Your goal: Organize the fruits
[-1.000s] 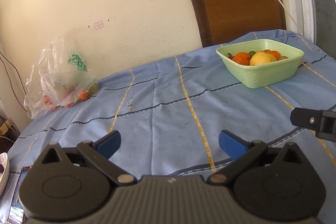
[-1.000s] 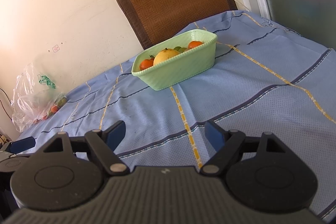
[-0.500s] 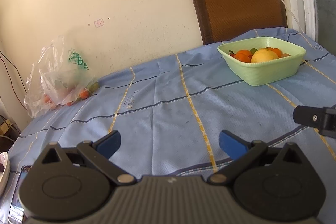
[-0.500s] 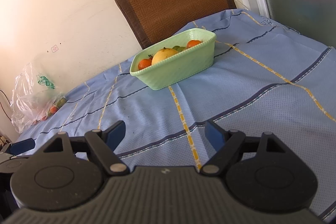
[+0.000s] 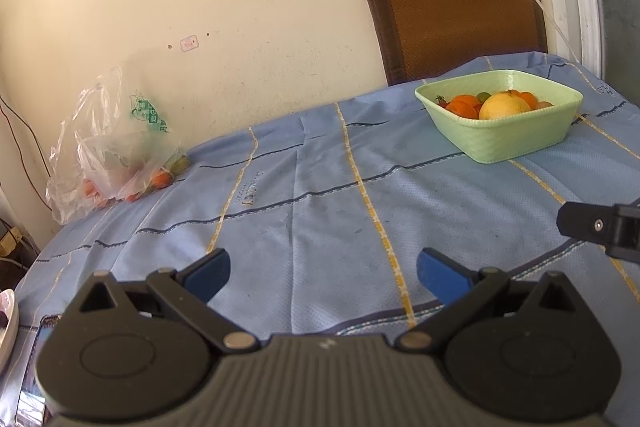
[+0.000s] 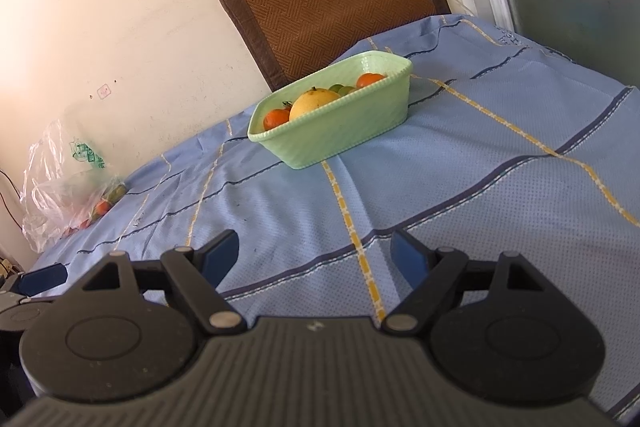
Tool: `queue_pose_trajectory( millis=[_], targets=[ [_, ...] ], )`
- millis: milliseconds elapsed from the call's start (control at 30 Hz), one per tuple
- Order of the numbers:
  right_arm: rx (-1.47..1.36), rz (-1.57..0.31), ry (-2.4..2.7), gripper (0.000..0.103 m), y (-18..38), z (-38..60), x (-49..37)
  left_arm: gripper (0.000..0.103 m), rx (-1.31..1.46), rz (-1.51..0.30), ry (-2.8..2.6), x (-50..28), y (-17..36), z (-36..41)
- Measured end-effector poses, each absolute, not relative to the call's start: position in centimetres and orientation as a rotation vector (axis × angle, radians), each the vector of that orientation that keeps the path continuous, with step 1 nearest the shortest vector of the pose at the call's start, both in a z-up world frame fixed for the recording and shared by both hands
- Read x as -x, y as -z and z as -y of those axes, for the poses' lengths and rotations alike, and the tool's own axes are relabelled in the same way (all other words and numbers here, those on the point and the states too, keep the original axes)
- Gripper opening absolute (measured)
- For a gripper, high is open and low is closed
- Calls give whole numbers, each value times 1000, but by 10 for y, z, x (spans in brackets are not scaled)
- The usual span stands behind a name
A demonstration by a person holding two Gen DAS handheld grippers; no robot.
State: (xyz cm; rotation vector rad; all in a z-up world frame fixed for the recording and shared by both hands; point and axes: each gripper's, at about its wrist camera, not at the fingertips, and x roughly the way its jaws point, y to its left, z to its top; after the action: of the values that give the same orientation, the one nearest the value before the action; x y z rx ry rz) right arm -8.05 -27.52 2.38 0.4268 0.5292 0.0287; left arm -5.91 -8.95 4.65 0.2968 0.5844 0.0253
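Green basket w/ oranges and a big yellow fruit is seen far right on the blue-clothed surface, in front of a brown chair. Plastic bag w/ more fruit is set far left, by the wall. Nothing is seen between. Left gripper and right gripper: fingers held apart, nothing clamped.

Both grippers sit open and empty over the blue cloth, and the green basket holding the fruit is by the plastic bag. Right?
Not quite: the green basket stands far from the plastic bag, near the brown chair, as the left wrist view shows. The rest holds.
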Motion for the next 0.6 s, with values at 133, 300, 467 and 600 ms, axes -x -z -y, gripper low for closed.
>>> queue_pose_trajectory(
  millis=[133, 300, 467, 600],
  targets=[
    [-417, -529, -37, 85, -26, 272, 79, 103, -328, -534, -50, 55, -56, 78],
    [-407, -515, -39, 86, -29, 270, 80, 103, -451, -439, -113, 49, -72, 55],
    [-415, -541, -43, 86, -25, 267, 76, 103, -350, -521, -42, 51, -68, 46],
    [-391, -531, -49, 86, -28, 262, 79, 103, -284, -600, 48, 58, -54, 58]
  ],
)
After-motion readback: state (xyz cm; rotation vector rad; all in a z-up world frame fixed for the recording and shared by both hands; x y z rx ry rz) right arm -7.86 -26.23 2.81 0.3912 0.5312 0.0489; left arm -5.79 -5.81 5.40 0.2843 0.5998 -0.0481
